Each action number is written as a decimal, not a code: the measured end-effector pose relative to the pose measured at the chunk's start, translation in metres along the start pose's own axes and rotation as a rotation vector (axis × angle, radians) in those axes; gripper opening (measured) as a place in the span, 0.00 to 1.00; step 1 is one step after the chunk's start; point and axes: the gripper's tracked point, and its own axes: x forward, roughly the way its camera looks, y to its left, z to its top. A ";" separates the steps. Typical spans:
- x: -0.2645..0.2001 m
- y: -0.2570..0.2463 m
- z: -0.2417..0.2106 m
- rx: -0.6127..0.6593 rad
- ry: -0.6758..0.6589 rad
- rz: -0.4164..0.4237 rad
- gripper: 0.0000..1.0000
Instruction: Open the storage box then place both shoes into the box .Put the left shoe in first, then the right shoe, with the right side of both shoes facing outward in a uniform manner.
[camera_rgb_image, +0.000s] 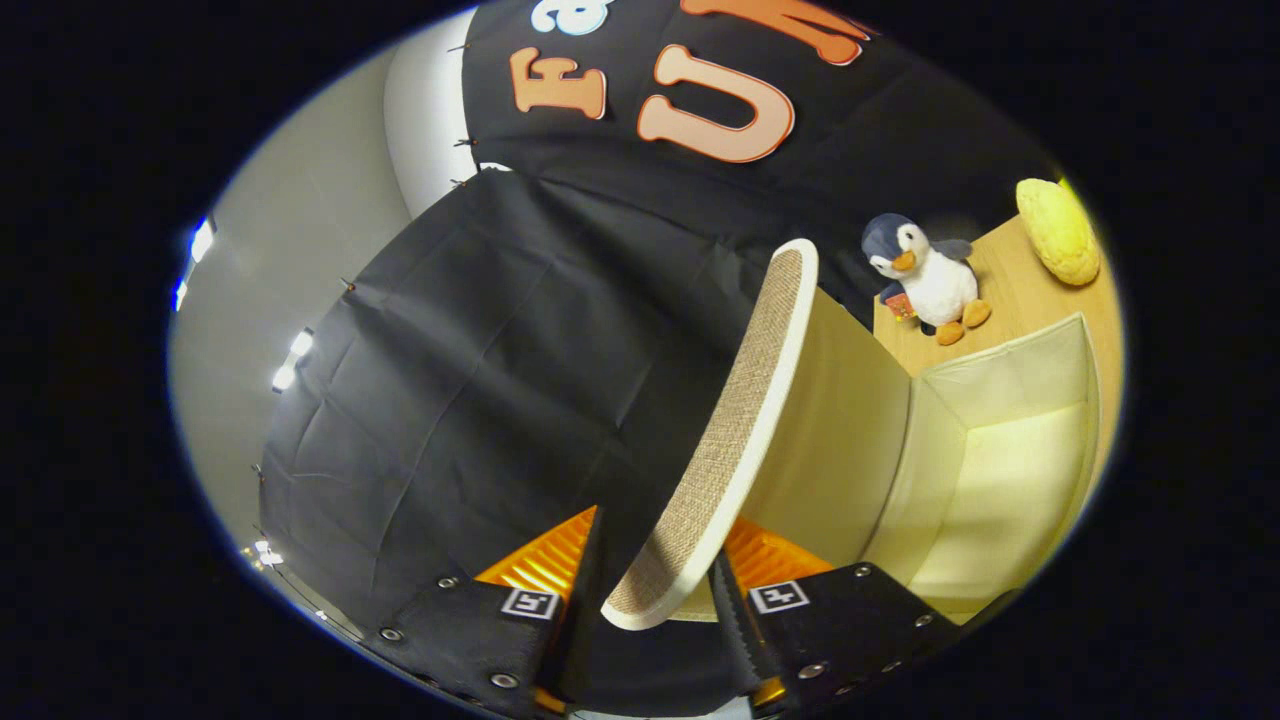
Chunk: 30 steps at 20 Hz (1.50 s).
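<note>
Claw (655, 590) clamped on the lid (735, 420) edge, apparently both sides. Lid stiff and light; storage box (1000, 470) open. Rim grip suits

Black cloth wall (480, 400), grey ceiling (290, 230), wooden tabletop (1020, 290).

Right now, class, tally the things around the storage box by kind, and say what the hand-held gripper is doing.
Storage box: 1, open and empty
Lid: 1, between the fingers of the hand-held gripper
Penguin soft toy: 1
Yellow cushion-like thing: 1
Total: 4
</note>
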 end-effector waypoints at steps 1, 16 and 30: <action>0.006 0.001 -0.004 -0.009 0.010 -0.008 0.62; -0.088 -0.099 -0.013 -0.282 -0.003 -0.346 0.95; -0.274 -0.279 0.019 -0.303 -0.046 -0.859 0.97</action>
